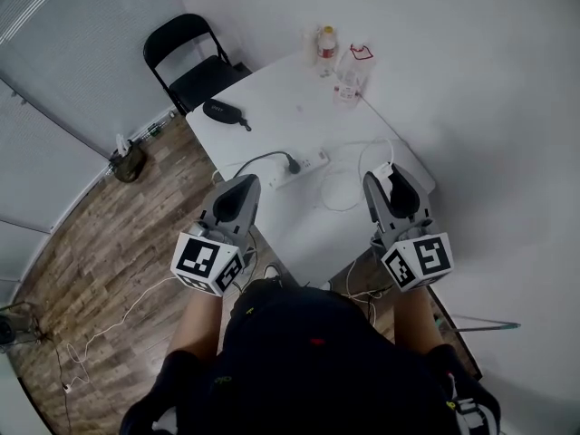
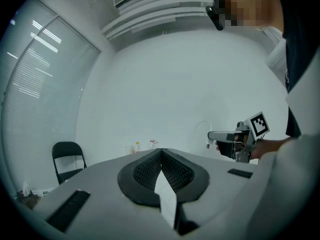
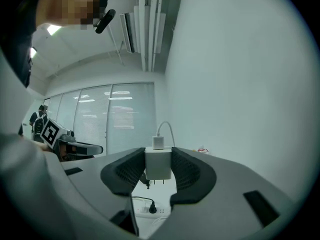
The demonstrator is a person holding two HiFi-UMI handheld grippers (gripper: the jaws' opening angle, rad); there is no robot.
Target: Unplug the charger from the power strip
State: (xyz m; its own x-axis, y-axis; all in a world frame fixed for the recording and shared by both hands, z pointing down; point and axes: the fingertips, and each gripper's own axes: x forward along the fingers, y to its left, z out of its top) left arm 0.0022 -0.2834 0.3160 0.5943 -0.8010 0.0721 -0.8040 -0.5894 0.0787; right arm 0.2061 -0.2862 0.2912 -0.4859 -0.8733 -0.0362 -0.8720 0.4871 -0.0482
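Observation:
The white charger (image 3: 158, 165) sits clamped between the pads of my right gripper (image 3: 158, 156), its prongs bare and pointing down and its white cable (image 3: 165, 128) arching off its top. It hangs well above the white power strip (image 3: 145, 210), where a black plug (image 3: 152, 209) stays plugged in. From the head view, the right gripper (image 1: 385, 178) holds the charger (image 1: 383, 169) over the table's right side, and the strip (image 1: 301, 165) lies mid-table. My left gripper (image 1: 243, 184) hovers at the table's left with its jaws closed together, empty (image 2: 160, 151).
A white table (image 1: 272, 125) stands against the wall, with bottles (image 1: 326, 48), a clear jug (image 1: 352, 75) and a black case (image 1: 222, 110) at its far end. A black folding chair (image 1: 195, 57) stands beyond. Loose white cable (image 1: 344, 188) loops on the table; cords trail over the wooden floor (image 1: 100, 243).

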